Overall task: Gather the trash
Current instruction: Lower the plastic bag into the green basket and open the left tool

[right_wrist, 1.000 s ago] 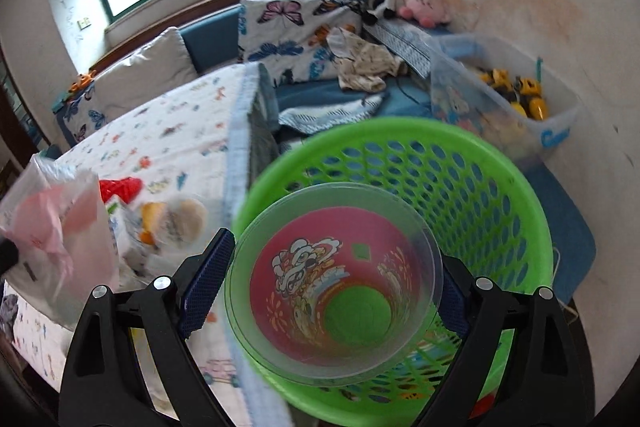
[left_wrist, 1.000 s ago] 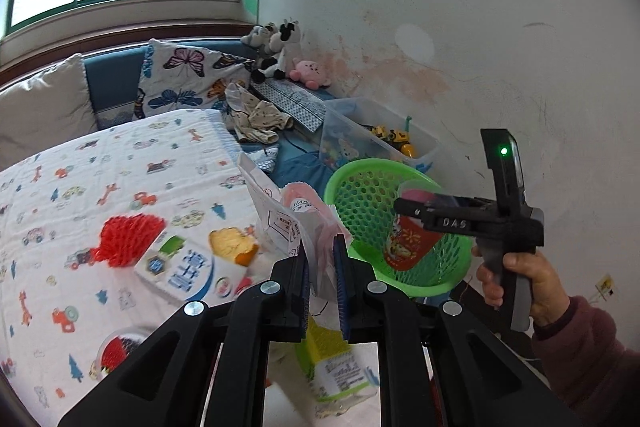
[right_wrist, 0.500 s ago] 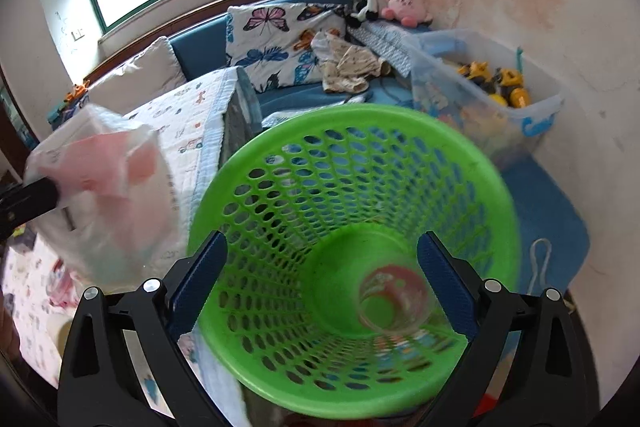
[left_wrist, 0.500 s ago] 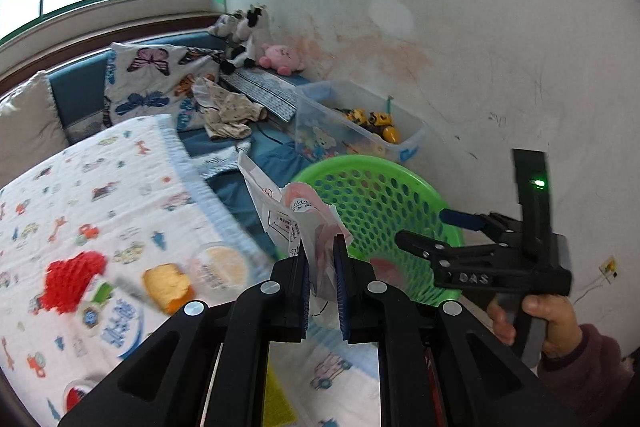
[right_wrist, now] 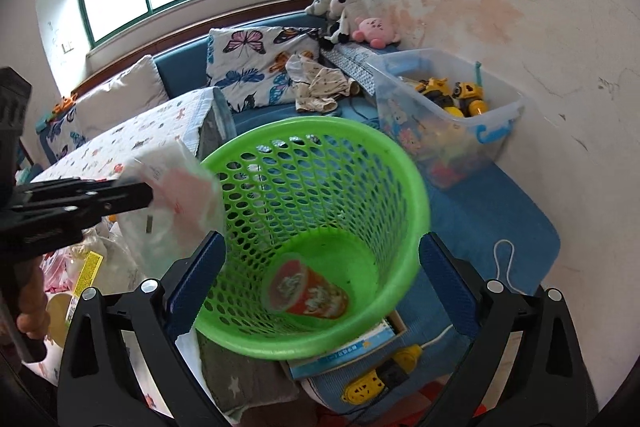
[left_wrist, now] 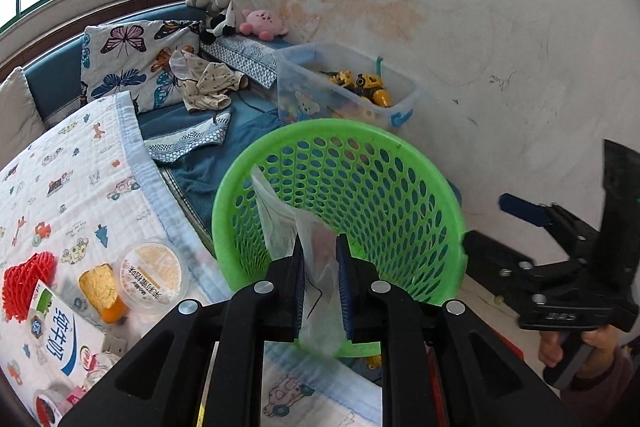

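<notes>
A green mesh basket (left_wrist: 340,127) (right_wrist: 304,125) stands beside the quilt-covered table. My left gripper (left_wrist: 320,259) (right_wrist: 148,195) holds a clear plastic bag (left_wrist: 280,223) (right_wrist: 176,195) with pink inside at the basket's near-left rim. Its jaws are opening slightly, with the bag still pinched between the pads. My right gripper (right_wrist: 322,243) (left_wrist: 488,223) stands wide open above the basket with nothing between its fingers. A red printed cup (right_wrist: 308,295) lies on its side at the basket's bottom.
On the quilt (left_wrist: 80,187) at the left lie a red foam net (left_wrist: 24,279), a milk carton (left_wrist: 56,331), a round lidded tub (left_wrist: 154,273) and a piece of bread (left_wrist: 100,291). A clear toy bin (left_wrist: 348,95) stands by the wall. A yellow power strip (right_wrist: 376,375) lies below the basket.
The right gripper opened wider and the cup fell from it to the basket's bottom. The left gripper carried the bag rightward from over the table to the basket's rim.
</notes>
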A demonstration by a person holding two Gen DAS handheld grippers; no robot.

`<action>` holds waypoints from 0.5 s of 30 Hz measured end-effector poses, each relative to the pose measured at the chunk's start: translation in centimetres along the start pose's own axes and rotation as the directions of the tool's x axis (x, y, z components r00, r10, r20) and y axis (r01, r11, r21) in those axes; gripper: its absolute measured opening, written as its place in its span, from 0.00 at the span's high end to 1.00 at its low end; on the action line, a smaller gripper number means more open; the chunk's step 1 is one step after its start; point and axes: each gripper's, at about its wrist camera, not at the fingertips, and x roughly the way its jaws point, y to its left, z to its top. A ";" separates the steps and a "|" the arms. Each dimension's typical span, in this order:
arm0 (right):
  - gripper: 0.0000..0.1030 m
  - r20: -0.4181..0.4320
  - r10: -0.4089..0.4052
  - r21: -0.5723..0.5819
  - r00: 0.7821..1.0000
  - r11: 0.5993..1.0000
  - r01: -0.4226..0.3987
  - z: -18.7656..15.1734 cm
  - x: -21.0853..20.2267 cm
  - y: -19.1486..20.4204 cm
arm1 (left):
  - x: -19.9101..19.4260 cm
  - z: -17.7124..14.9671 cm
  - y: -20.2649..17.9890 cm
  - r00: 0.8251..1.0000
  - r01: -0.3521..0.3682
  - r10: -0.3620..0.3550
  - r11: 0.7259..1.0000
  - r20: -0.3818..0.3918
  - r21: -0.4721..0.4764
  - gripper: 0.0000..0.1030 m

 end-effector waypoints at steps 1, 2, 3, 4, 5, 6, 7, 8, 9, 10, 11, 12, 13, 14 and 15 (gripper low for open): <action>0.06 0.001 0.000 0.006 1.000 1.000 0.000 0.1 0.1 -0.3 | 0.3 0.0 -0.1 1.000 0.001 -0.001 1.000 -0.006 -0.001 0.83; 0.06 0.000 0.003 0.012 1.000 1.000 -0.003 0.0 0.0 -0.5 | 0.5 -0.1 -0.1 1.000 0.006 -0.006 1.000 -0.010 -0.003 0.81; 0.06 -0.001 0.005 0.016 1.000 1.000 -0.005 -0.1 0.0 -0.6 | 0.7 -0.1 -0.1 1.000 0.008 -0.008 1.000 -0.013 -0.006 0.75; 0.06 -0.001 0.006 0.019 1.000 1.000 -0.006 -0.2 0.1 -0.7 | 0.7 -0.2 -0.1 1.000 0.006 -0.006 1.000 -0.014 -0.009 0.71; 0.06 -0.002 0.007 0.021 1.000 1.000 -0.007 -0.2 0.1 -0.8 | 0.6 -0.4 -0.1 1.000 0.008 -0.008 1.000 -0.009 -0.012 0.68; 0.06 -0.004 0.011 0.021 1.000 1.000 -0.011 -0.3 0.0 -0.7 | 0.6 -0.4 -0.1 1.000 0.009 -0.009 1.000 -0.006 -0.014 0.64; 0.06 -0.003 0.014 0.022 1.000 1.000 -0.014 -0.3 0.0 -0.7 | 0.4 -0.4 0.0 1.000 0.005 -0.005 1.000 -0.001 -0.016 0.58; 0.06 -0.004 0.017 0.023 1.000 1.000 -0.017 -0.4 0.0 -0.6 | 0.3 -0.5 0.2 1.000 0.003 -0.003 1.000 0.003 -0.017 0.56; 0.06 -0.005 0.023 0.021 1.000 1.000 -0.023 -0.5 -0.1 -0.3 | 0.1 -0.6 0.3 1.000 0.002 -0.002 1.000 0.008 -0.018 0.55; 0.06 -0.007 0.027 0.020 1.000 0.999 -0.027 -0.6 -0.1 -0.1 | -0.4 -0.7 0.5 1.000 0.000 0.000 1.000 0.013 -0.021 0.55; 0.06 -0.007 0.032 0.018 0.999 0.999 -0.032 -0.7 -0.2 0.1 | -0.7 -0.7 0.7 1.000 0.003 -0.003 1.000 0.016 -0.025 0.55; 0.06 -0.008 0.042 0.013 0.999 0.999 -0.041 -0.8 -0.3 0.4 | -1.2 -0.8 0.9 1.000 0.007 -0.007 1.000 0.023 -0.026 0.55; 0.06 -0.011 0.049 0.008 0.999 0.999 -0.049 -0.9 -0.3 0.8 | -1.7 -1.0 1.1 0.999 0.008 -0.007 1.000 0.031 -0.025 0.53; 0.06 -0.013 0.054 0.004 0.998 0.999 -0.054 -1.0 -0.3 1.2 | -2.5 -1.3 1.3 0.999 0.003 -0.002 1.000 0.044 -0.021 0.52; 0.06 -0.016 0.060 -0.003 0.998 0.998 -0.060 -1.1 -0.4 1.7 | -3.1 -1.5 1.6 0.998 0.000 0.001 1.000 0.056 -0.018 0.51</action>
